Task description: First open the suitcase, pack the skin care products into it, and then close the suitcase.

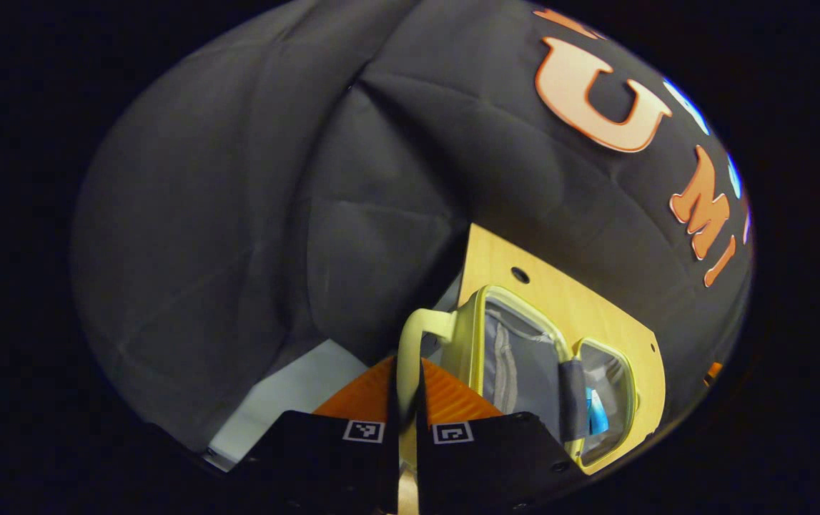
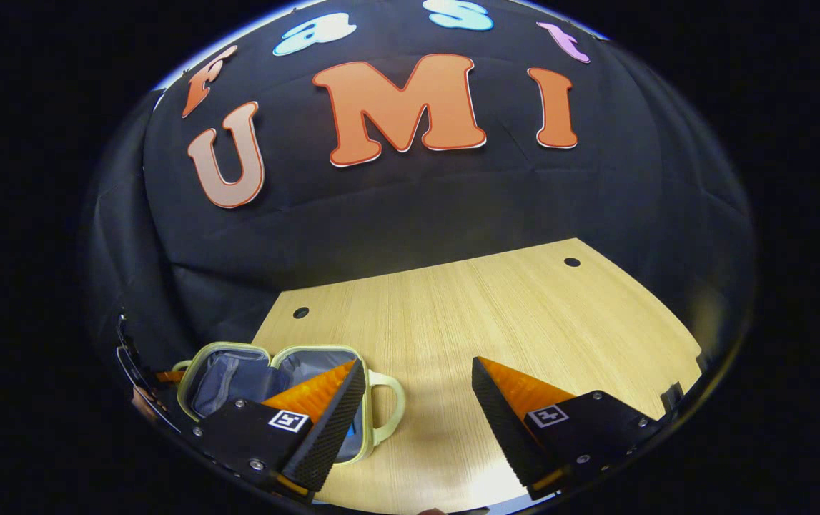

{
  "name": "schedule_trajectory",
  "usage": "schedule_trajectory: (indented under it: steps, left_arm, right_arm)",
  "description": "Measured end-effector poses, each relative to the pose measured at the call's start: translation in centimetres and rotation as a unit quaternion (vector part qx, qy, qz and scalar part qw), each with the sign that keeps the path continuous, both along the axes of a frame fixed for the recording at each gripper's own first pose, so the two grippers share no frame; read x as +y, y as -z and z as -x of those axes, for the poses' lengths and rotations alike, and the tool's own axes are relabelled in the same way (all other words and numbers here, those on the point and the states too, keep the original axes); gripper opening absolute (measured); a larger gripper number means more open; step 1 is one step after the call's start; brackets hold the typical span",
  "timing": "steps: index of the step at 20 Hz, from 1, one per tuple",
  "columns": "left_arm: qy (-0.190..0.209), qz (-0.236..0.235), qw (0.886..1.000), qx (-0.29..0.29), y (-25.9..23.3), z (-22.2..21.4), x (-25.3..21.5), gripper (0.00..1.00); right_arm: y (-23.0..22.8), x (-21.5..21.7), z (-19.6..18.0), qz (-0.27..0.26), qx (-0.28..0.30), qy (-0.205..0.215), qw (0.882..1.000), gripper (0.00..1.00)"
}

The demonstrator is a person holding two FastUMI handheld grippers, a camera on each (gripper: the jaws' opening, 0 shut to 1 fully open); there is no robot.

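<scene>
suitcase (image 1: 524, 357) handle (image 1: 410, 357) pinched by left claw (image 1: 407, 429); right claw (image 2: 417, 408) spread above table (image 2: 524, 322).

In the right gripper view, the right gripper's near finger (image 2: 324, 408) hides part of the open suitcase (image 2: 238, 379). The blue item (image 1: 597, 413) inside it is too small to identify in the left gripper view.

right tongs (image 2: 417, 411) agape above table (image 2: 495, 315) | open suitcase (image 2: 267, 379) lower left, handle toward tongs
</scene>
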State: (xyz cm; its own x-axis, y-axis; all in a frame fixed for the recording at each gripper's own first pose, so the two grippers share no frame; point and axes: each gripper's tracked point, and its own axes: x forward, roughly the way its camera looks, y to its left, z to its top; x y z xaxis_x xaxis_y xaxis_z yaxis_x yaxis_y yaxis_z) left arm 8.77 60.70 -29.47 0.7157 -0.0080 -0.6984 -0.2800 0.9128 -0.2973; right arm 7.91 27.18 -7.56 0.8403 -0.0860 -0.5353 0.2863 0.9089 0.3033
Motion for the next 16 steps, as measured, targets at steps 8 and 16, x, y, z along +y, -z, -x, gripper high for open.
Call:
schedule_trajectory:
  steps: [8, 16]
  left_arm:
    - [0.030, -0.064, 0.995, -0.075, -9.6, -1.4, -3.2, 0.10]
    - [0.095, -0.110, 0.980, -0.136, -17.9, -3.0, -14.0, 0.10]
  right_arm:
    - [0.8, -2.9, -0.4, -0.002, -0.020, -0.025, 0.999, 0.96]
    - [-0.1, -4.6, -0.1, 0.016, -0.058, -0.053, 0.997, 0.95]
